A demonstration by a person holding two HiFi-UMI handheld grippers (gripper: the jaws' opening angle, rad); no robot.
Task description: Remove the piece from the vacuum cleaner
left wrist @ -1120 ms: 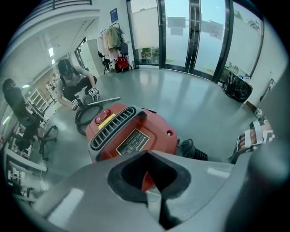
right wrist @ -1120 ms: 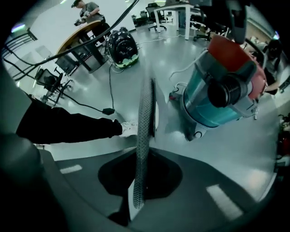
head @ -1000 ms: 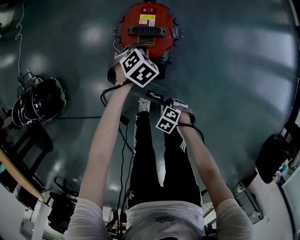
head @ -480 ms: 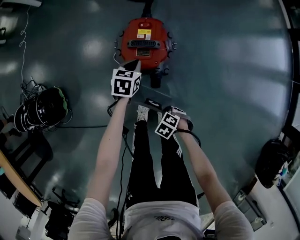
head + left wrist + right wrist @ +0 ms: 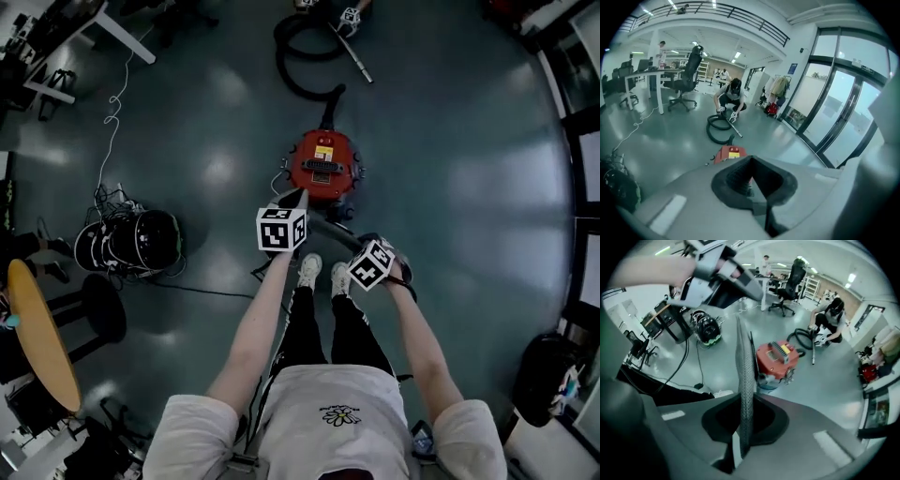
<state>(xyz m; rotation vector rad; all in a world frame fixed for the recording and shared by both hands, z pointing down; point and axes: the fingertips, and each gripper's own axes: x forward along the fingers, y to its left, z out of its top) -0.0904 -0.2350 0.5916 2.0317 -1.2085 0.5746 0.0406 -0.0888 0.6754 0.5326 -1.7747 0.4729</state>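
Red vacuum [image 5: 323, 167] sits on the grey floor [image 5: 469, 187] at 12 o'clock from the person's shoes. Its black hose [image 5: 300, 66] loops on toward 12, where a 2nd person [image 5: 731, 96] crouches. The piece [image 5: 744, 394] is off the vacuum: a thin, mesh-textured strip seen edge-on, held in the air between the 2 claws on the near side of the vacuum. Right claw [image 5: 743, 425] points steeply down and is clamped tight on the strip's near end. Left claw [image 5: 752, 180] is closed too, with a thin pale sliver in its gap that appears to be the strip's far end. A black drum [image 5: 141, 241] with cables lies at 9 o'clock, well apart.
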